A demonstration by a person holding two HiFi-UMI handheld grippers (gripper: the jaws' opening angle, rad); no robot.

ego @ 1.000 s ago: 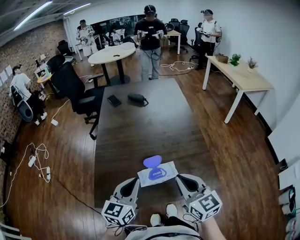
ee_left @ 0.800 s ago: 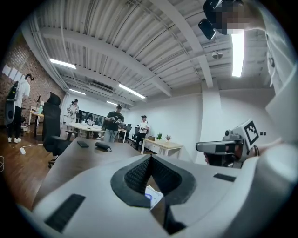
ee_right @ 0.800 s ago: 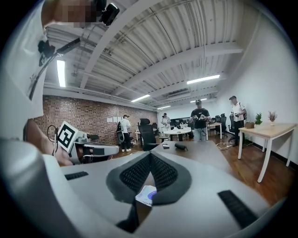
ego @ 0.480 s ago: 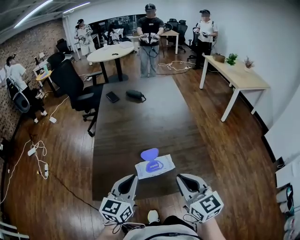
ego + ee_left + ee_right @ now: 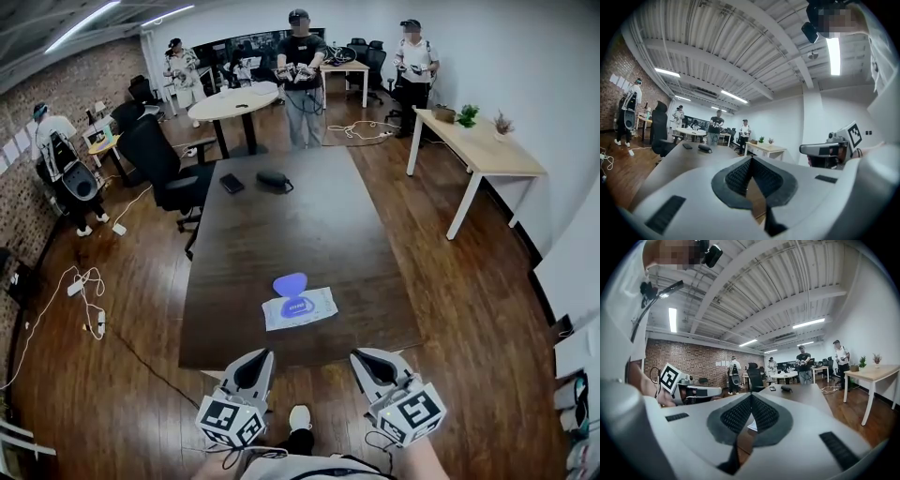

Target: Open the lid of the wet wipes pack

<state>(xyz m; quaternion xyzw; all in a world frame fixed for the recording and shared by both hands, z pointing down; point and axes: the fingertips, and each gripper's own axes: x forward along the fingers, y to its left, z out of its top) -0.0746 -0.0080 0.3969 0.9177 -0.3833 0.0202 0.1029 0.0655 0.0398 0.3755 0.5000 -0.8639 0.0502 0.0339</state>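
The white wet wipes pack [image 5: 299,308] lies flat on the dark table [image 5: 281,234] near its front edge. Its blue lid [image 5: 290,283] is flipped open toward the far side. My left gripper [image 5: 261,359] and right gripper [image 5: 362,359] hang side by side just off the table's near edge, short of the pack and not touching it. Both are shut with nothing between the pads. In the right gripper view a white sliver of the pack [image 5: 752,426] shows past the shut right gripper [image 5: 751,396]. The left gripper view shows the left gripper [image 5: 751,159] shut too.
A black pouch [image 5: 274,178] and a flat black item [image 5: 232,184] lie at the table's far end. A black office chair [image 5: 159,159] stands at the left side. Several people stand beyond the table. A light wooden desk [image 5: 478,145] is on the right, and cables [image 5: 84,291] lie on the floor.
Both grippers have drawn back from either side of the pack to just off the table's near edge. The pack stays on the table with its lid open.
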